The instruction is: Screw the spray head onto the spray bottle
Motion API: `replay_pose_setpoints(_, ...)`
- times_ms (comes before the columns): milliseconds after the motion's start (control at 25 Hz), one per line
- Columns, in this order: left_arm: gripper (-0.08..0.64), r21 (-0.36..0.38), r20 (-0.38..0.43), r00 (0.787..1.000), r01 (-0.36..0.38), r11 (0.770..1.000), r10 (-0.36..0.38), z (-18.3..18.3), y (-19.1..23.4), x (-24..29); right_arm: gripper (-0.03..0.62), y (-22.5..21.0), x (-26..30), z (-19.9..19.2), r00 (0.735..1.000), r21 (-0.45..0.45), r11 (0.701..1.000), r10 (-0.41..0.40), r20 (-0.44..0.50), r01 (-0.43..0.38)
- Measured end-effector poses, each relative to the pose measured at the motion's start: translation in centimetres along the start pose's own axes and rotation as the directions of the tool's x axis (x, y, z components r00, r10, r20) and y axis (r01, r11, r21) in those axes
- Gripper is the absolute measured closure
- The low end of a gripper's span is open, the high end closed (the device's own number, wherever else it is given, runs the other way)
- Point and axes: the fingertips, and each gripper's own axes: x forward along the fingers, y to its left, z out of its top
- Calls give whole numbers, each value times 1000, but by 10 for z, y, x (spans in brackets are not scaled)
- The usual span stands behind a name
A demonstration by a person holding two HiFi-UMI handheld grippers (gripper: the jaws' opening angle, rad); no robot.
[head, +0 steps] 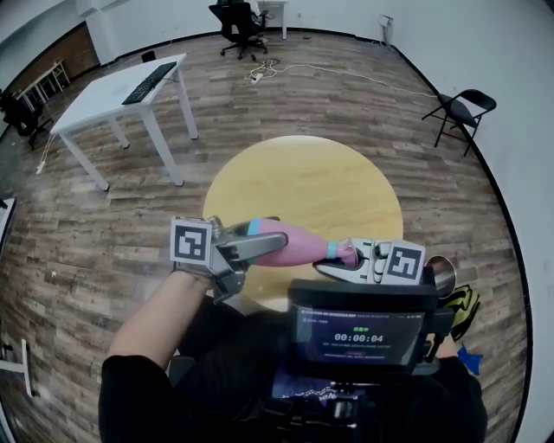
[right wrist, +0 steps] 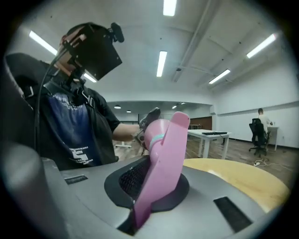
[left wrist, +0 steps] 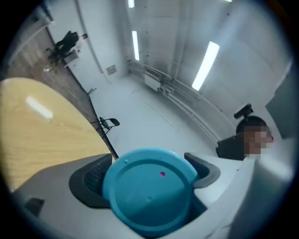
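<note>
Closest to me is a black box with a lit screen (head: 359,333), low in the head view against the person's dark clothing. Just beyond it the spray bottle (head: 294,245) lies level in the air over the near edge of the round yellow surface (head: 303,182), with its base to the left and its neck to the right. The bottle is opaque pink, so I cannot see whether anything is inside.

The left tongs (head: 260,245) stand wide and are clamped on the bottle's thick end. In the left gripper view its round teal base (left wrist: 147,189) fills the gap, with a dark pad against each side. The right tongs (head: 353,260) are drawn in narrow and pinch the flat pink spray head (right wrist: 163,163), which stands tilted between the pads.

The spray head meets the bottle at a teal collar (head: 331,249) — pink on both sides of it, in one line from left tongs to right. I cannot tell how far the collar is threaded on.

Past the surface there is wooden floor (head: 104,234). A white table (head: 112,95) carrying a keyboard (head: 149,82) stands far left, and a black folding chair (head: 459,111) is at the far right wall. Farthest back is a black office chair (head: 238,22).
</note>
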Motion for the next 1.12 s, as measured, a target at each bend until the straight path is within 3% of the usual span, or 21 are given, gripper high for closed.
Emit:
replay_pose_setpoints(40,63,-33,30,1000,-5,999,6,6,7,-1,588,-6,1,-1,1000,-3,1000,-20,1,20)
replay_pose_setpoints(80,61,-18,59,998,-1,1000,2,13,9,0,588,-14,1,0,999,23,999,-28,29,27)
replay_pose_setpoints(160,55,117,88,996,14,993,-24,29,7,5,588,-39,-5,6,988,119,993,-35,150,17)
replay_pose_setpoints(240,54,287,69,997,10,958,-31,40,7,10,588,-69,-22,14,954,250,968,-62,293,-13)
replay_pose_setpoints(280,52,371,55,998,-5,929,-17,44,9,11,588,-82,-32,15,933,315,949,-81,351,-36)
replay_pose_setpoints(360,52,537,23,999,-54,842,49,49,18,10,588,-100,-48,10,910,406,910,-98,404,-82)
replay_pose_setpoints(440,51,664,-19,992,-79,744,122,47,30,10,588,-105,-53,-4,921,448,888,-81,381,-107)
replay_pose_setpoints(480,48,702,-47,989,-70,708,144,43,32,12,588,-104,-52,-11,931,463,878,-63,360,-119)
replay_pose_setpoints(640,48,811,-208,956,51,583,206,4,38,38,588,-81,-34,-24,954,475,854,77,289,-213)
replay_pose_setpoints(680,48,824,-244,946,86,560,213,-8,40,44,588,-73,-29,-25,957,466,854,112,268,-231)
replay_pose_setpoints(720,46,822,-266,940,106,559,212,-16,40,47,588,-68,-27,-25,959,457,857,134,249,-238)
replay_pose_setpoints(760,46,804,-276,939,109,585,204,-20,42,49,588,-65,-26,-26,963,449,863,140,232,-233)
replay_pose_setpoints(800,49,766,-282,941,103,635,188,-21,43,48,588,-63,-26,-26,968,435,874,134,213,-217)
replay_pose_setpoints(840,49,703,-284,946,92,705,159,-20,44,48,588,-62,-26,-26,975,407,893,122,187,-190)
replay_pose_setpoints(880,49,608,-279,953,79,790,119,-17,45,47,588,-61,-25,-25,982,365,918,105,156,-156)
replay_pose_setpoints(920,51,475,-263,962,64,878,72,-13,47,46,588,-61,-24,-24,989,310,943,86,120,-119)
replay_pose_setpoints(960,51,312,-236,971,46,949,30,-7,51,44,588,-61,-23,-24,995,248,965,62,80,-80)
replay_pose_setpoints(1000,51,140,-199,980,27,990,2,-1,57,42,588,-61,-22,-23,999,186,982,36,41,-43)
replay_pose_setpoints(1040,51,-7,-159,987,13,1000,-14,5,62,39,588,-62,-20,-23,1000,134,991,13,8,-13)
replay_pose_setpoints(1080,50,-97,-121,992,16,995,-27,10,64,38,588,-64,-19,-22,1000,103,995,-3,-12,4)
replay_pose_setpoints(1120,48,-106,-93,995,34,994,-44,15,60,38,588,-66,-19,-20,1000,95,995,-8,-13,10)
